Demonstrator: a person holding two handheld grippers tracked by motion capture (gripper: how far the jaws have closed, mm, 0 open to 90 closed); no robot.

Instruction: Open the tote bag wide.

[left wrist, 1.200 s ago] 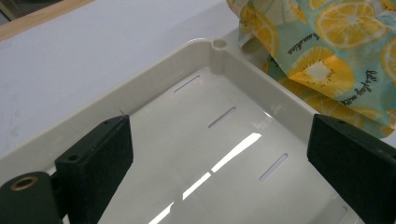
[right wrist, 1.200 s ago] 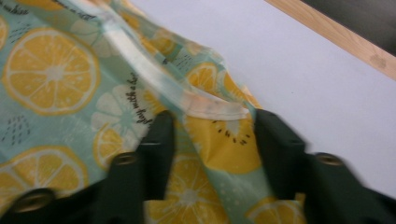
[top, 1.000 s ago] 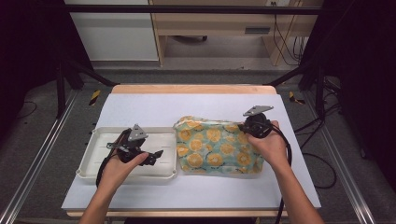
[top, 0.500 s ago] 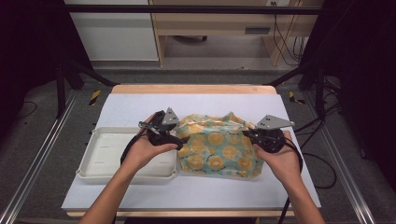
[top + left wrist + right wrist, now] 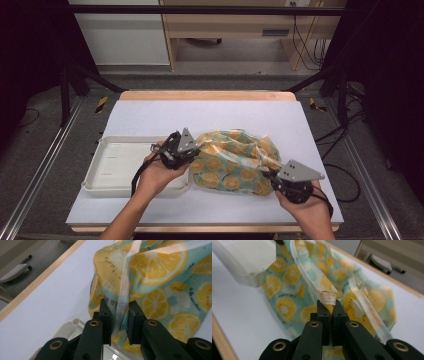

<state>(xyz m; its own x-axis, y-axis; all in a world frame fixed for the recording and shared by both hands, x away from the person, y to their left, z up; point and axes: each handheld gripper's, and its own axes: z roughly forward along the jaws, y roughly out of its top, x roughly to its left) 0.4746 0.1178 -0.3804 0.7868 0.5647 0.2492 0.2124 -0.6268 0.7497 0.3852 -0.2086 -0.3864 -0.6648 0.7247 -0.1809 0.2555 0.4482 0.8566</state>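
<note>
The lemon-print bag (image 5: 232, 162) lies on the white table (image 5: 150, 117), right of the cream tray (image 5: 115, 167), its long axis running from the tray toward the table's right front, its clear zip edge raised. Small dark lettering on the print is too fine to read. The left claw (image 5: 119, 322) has just been closing and now pinches the bag's zip edge; the right claw (image 5: 329, 311) is clamped tight on the opposite corner.

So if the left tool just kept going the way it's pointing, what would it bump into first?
Most likely more of the lemon-print bag: the left tool already pinches the bag's edge, and the cloth rises right ahead of it. Depth beyond that is unclear.
</note>
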